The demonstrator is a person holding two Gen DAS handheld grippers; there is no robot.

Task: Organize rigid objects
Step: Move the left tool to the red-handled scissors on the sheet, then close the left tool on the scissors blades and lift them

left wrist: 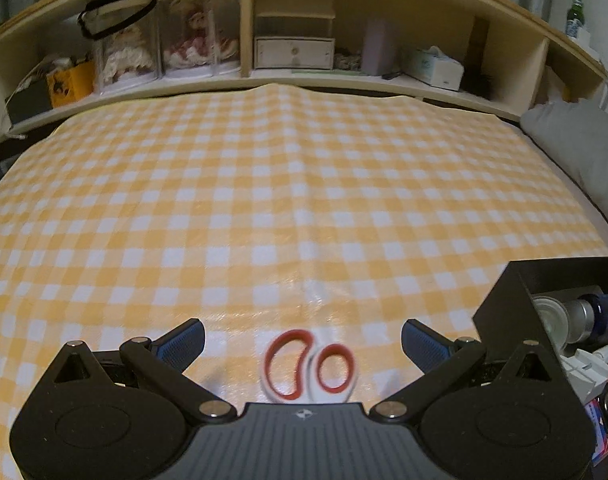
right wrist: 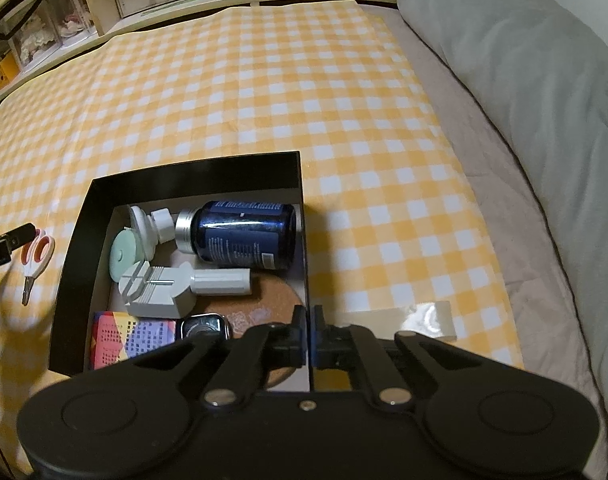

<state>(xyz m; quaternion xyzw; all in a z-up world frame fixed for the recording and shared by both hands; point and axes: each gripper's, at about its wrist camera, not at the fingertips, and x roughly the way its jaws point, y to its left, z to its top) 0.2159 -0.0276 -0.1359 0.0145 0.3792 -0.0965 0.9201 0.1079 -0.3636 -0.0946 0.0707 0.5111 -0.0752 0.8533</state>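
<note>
Scissors (left wrist: 308, 368) lay on the checked cloth (left wrist: 263, 200) between my spread left hand-held gripper (left wrist: 302, 344), beside the black box (right wrist: 183, 172). My right hand-held gripper (right wrist: 308, 316) pinched its wall. Best grip was probably across both handles.

cloth (right wrist: 231, 80): yellow/white gingham. box (right wrist: 75, 264) black outside, pale inside. jar (right wrist: 243, 240) in it dark blue, silver lid. disc (right wrist: 123, 254) mint green, tool (right wrist: 159, 288) white, coaster (right wrist: 271, 300) cork brown. scissors (left wrist: 310, 366) beside box, near cloth's edge: white, red-lined loops. gripper pads (left wrist: 181, 344) blue
</note>
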